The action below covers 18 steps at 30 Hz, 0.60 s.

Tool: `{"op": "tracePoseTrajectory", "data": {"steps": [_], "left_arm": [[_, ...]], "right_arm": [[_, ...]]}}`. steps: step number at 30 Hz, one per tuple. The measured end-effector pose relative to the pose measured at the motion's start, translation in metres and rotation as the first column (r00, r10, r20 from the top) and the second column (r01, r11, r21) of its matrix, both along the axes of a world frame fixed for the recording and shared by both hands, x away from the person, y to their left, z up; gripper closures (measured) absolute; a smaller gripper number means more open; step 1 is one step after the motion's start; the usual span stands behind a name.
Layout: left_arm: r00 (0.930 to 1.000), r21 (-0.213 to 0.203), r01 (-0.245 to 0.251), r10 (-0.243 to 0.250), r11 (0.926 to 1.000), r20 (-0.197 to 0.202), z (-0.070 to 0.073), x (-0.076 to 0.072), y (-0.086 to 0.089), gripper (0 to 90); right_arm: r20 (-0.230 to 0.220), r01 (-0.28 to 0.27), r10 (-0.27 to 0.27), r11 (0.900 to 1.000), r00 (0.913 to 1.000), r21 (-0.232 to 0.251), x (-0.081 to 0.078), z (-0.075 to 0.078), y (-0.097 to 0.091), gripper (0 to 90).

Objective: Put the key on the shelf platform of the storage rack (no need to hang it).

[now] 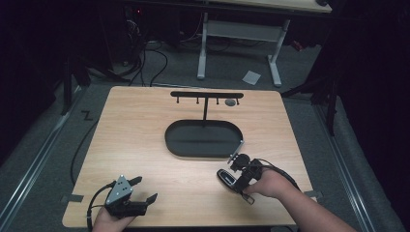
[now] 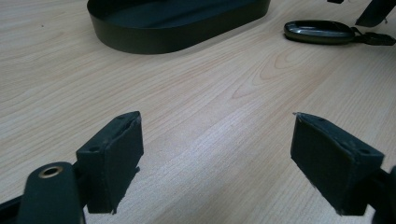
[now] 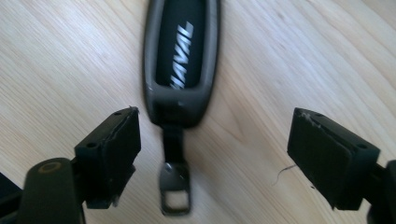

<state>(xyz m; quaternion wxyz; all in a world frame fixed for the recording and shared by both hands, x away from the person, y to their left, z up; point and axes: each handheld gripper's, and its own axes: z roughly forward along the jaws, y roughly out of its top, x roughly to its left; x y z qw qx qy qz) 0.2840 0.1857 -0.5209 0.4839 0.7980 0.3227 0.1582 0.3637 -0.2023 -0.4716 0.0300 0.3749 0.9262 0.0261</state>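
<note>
The black oval car key fob [image 3: 182,56] with a short strap lies flat on the light wooden table [image 1: 145,140], between my right gripper's [image 3: 212,154] wide-open, empty jaws; my left gripper [image 2: 217,163] gapes empty too.

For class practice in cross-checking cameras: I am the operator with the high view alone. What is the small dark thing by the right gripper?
Observer: A car key fob lying flat on the table, with light lettering on its face.
Operator: Are the jaws around it?
Observer: No. The right gripper is open, its jaws either side of the fob's strap and metal loop.
Operator: And the left gripper?
Observer: The left gripper is open over bare wood, short of the black oval tray.
</note>
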Motion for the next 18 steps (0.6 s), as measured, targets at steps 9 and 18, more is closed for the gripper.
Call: {"op": "tracePoseTrajectory", "data": {"steps": [9, 18], "left_arm": [[1.0, -0.004, -0.002, 0.002, 1.0, 0.002, 0.0, 0.0, 0.001, 17.8], [1.0, -0.006, -0.005, 0.005, 1.0, 0.003, 0.0, 0.0, 0.001, 17.8]], "right_arm": [[-0.008, 0.01, -0.01, 0.9998, 0.9999, 0.018, 0.006, -0.014, 0.021, 24.6], [-0.022, 0.046, -0.046, 0.9989, 0.9987, 0.002, 0.01, -0.022, 0.029, 33.1]]}}
